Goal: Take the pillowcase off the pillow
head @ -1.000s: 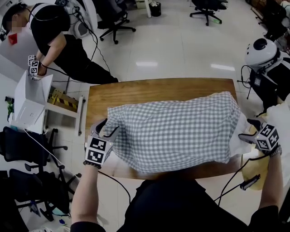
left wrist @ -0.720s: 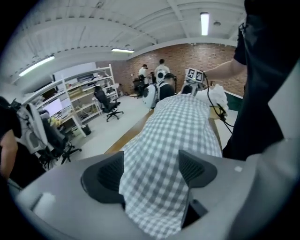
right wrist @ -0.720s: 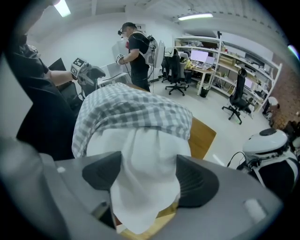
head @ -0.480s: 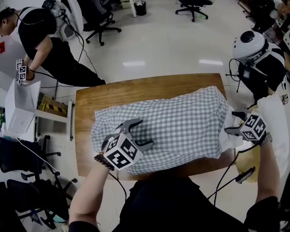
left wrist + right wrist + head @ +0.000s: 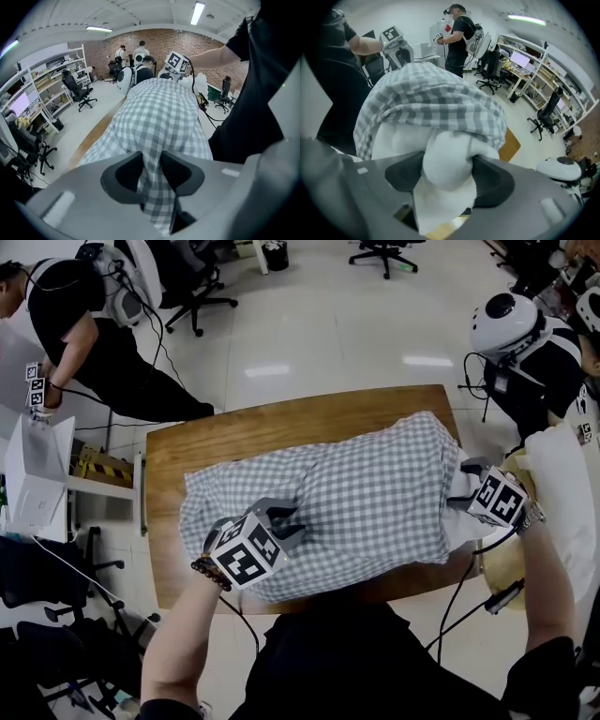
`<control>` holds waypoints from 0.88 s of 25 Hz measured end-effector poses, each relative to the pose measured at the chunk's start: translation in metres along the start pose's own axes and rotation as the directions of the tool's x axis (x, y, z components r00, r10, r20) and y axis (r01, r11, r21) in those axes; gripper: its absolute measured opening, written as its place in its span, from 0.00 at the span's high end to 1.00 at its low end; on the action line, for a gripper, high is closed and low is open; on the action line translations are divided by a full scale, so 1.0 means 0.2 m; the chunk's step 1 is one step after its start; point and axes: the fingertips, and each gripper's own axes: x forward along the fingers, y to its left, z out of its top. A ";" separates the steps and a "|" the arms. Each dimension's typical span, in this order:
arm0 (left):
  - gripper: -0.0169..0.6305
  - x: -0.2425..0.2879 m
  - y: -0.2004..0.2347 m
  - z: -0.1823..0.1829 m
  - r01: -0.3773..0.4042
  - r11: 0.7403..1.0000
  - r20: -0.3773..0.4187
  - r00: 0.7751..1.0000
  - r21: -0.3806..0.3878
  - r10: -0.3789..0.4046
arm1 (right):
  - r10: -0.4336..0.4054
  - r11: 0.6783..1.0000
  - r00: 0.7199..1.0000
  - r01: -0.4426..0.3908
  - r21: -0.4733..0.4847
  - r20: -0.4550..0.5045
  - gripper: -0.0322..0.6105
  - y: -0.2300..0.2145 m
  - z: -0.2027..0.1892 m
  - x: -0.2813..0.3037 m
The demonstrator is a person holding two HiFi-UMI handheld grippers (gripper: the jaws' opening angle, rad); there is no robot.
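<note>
Bench [image 5: 244, 432]: rectangular top of warm brown wood with visible grain, set on a glossy pale floor [image 5: 356, 324] showing lamp glare. Around it: black swivel chairs [image 5: 192, 292], a person in black [image 5: 84, 334] bent over a white cabinet [image 5: 33, 474] at the upper left, a white rounded shell with a dark spot [image 5: 502, 324] at the upper right. Brick wall [image 5: 187, 47] and open shelving [image 5: 51, 70] at the far end of the room in the left gripper view. Pillowcase [image 5: 375, 493]: thin grey-and-white check cloth, softly creased, lying across most of the bench and still over the pillow. Pillow [image 5: 457, 521]: white, plump, smooth, only its right end bulging out of the case's open mouth. Left gripper [image 5: 284, 518]: grey jaws with dark pads, just been closing, pinched on a raised fold of the check cloth near the case's left part. Right gripper [image 5: 462, 486]: jaws fairly wide, just been closing a little, pads pressing into the exposed white pillow end. Rest of the pillow hidden inside the case. Bench's near edge covered by cloth and by the holder's dark torso. White padded shape [image 5: 562, 493] at the right edge cut off by the frame, kind unclear.
</note>
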 end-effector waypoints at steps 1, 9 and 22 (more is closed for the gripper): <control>0.79 -0.02 -0.01 0.03 0.000 1.000 0.015 1.000 -0.003 0.000 | -0.008 1.000 1.000 0.008 0.000 0.003 0.51 -0.01 -0.02 -0.01; 0.96 -0.23 0.01 0.14 -0.041 0.999 0.089 0.995 -0.005 0.042 | -0.089 0.996 0.992 0.089 0.007 0.089 0.85 -0.06 0.03 -0.17; 0.96 -0.54 0.15 0.09 -0.158 0.983 0.187 0.967 -0.093 0.173 | -0.294 0.955 0.951 0.296 -0.016 0.092 0.92 -0.10 0.11 -0.38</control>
